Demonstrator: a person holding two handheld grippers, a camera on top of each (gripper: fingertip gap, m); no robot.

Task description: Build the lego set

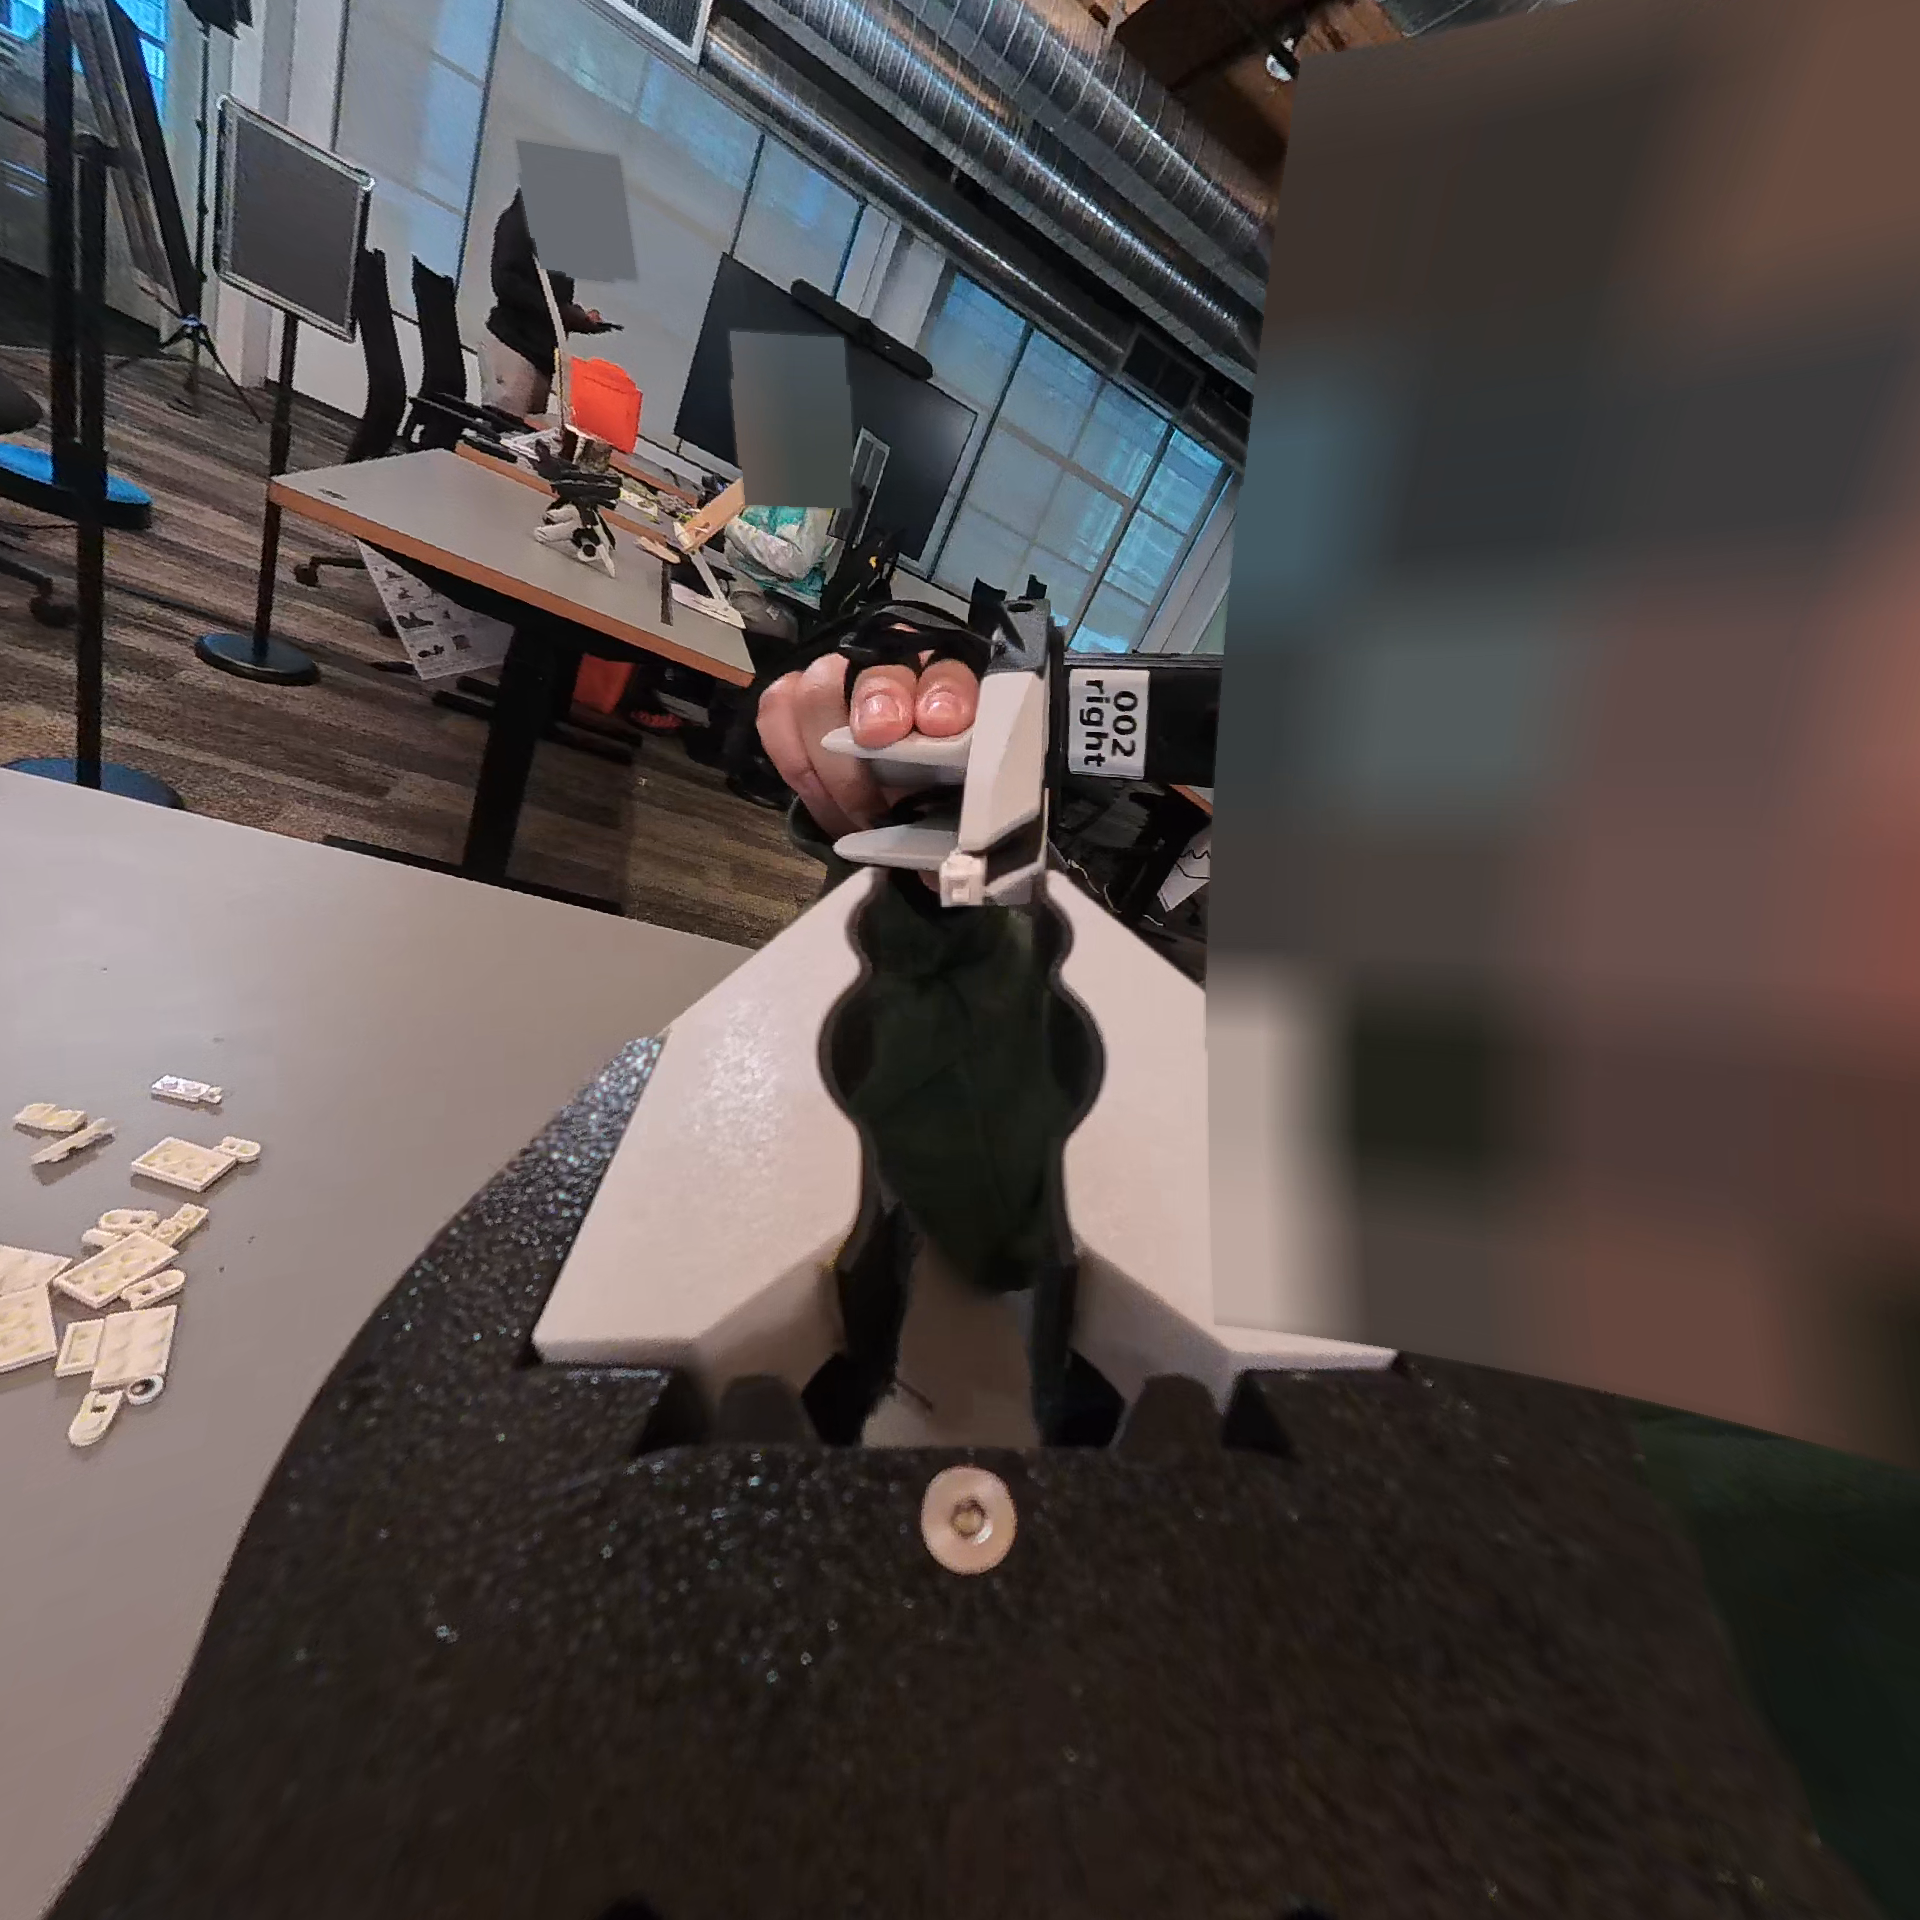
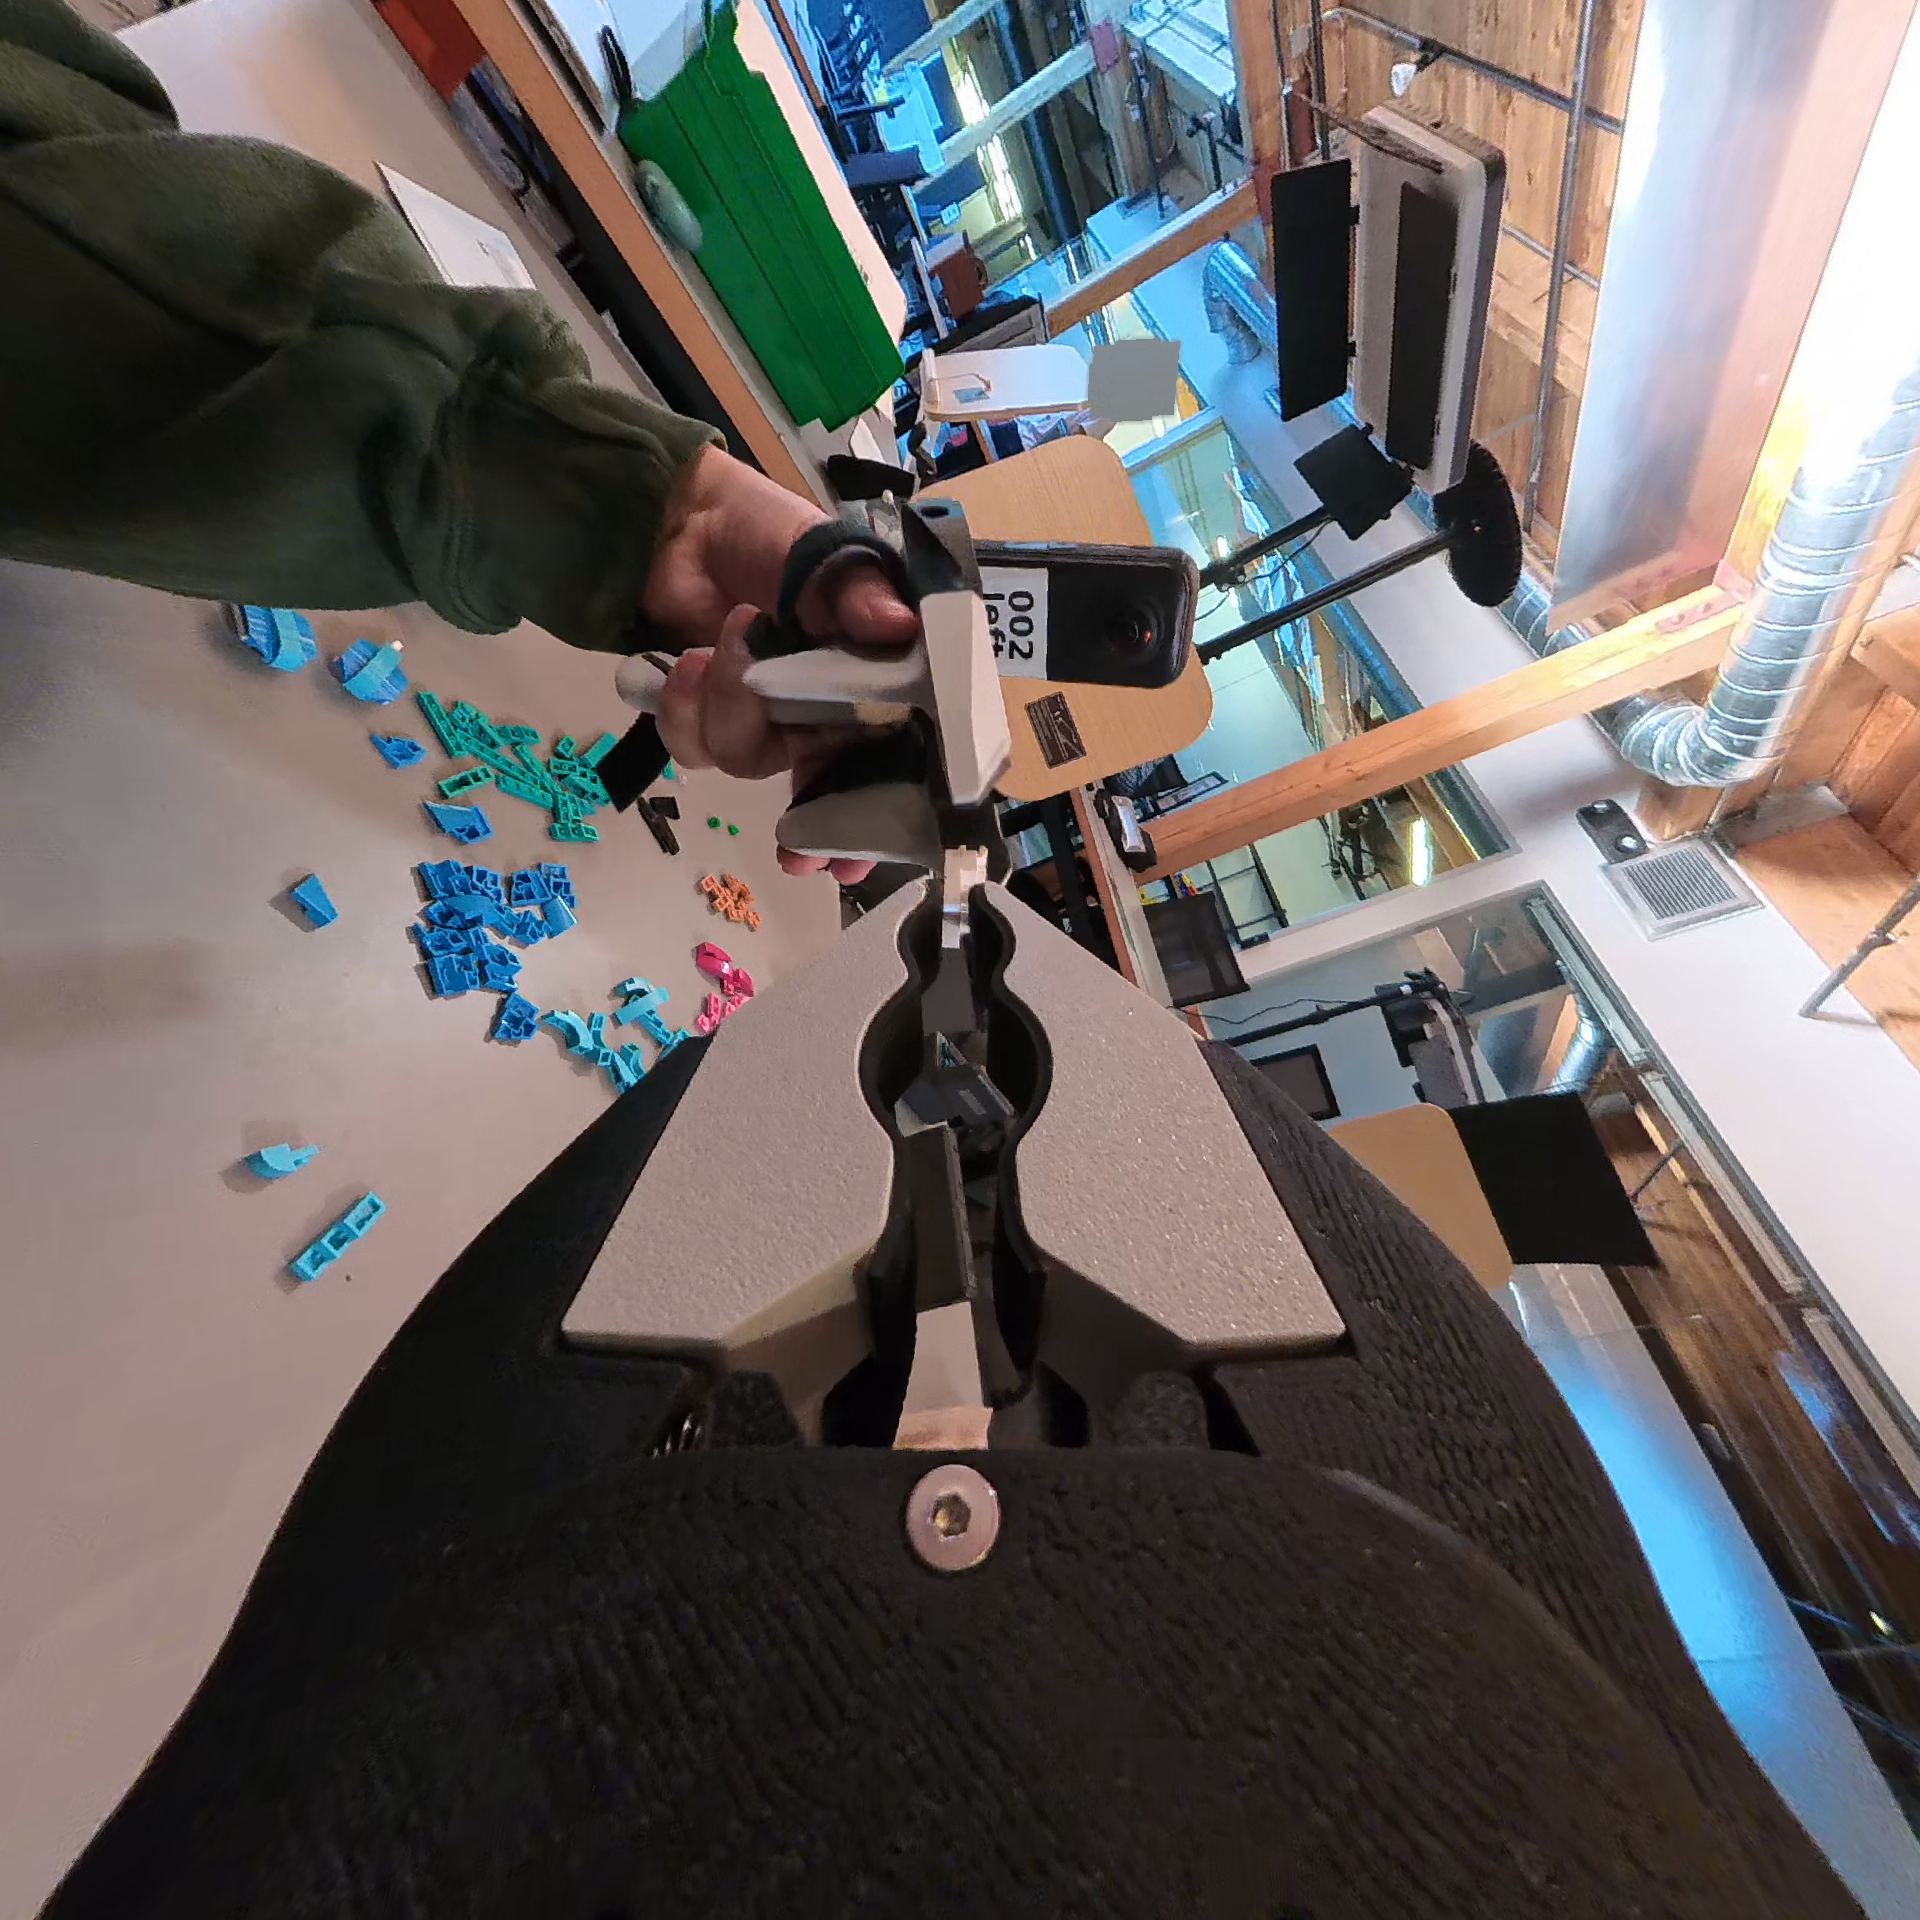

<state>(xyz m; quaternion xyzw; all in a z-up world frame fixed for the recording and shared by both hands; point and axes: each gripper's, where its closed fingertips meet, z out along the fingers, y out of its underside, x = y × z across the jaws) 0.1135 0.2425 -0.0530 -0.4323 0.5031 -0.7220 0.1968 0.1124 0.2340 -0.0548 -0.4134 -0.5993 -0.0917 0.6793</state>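
My right gripper (image 2: 956,894) is shut on a small white lego piece (image 2: 958,868) that sticks out past its tips. The same piece shows in the left wrist view (image 1: 961,878), at the tip of the right gripper, which is held up in the air in a person's hand. My left gripper (image 1: 958,883) faces it tip to tip. Its jaws stand apart on either side of the white piece with nothing between them. In the right wrist view the left gripper's fingers (image 2: 966,717) point down at the piece.
The grey table (image 1: 312,997) holds loose white and cream plates (image 1: 104,1268) at the left. The right wrist view shows heaps of blue (image 2: 488,925), teal (image 2: 520,769), pink (image 2: 727,977), orange (image 2: 732,896) and black (image 2: 660,821) pieces, plus a green bin (image 2: 769,229) beyond. My left and right fingertips are right by each other.
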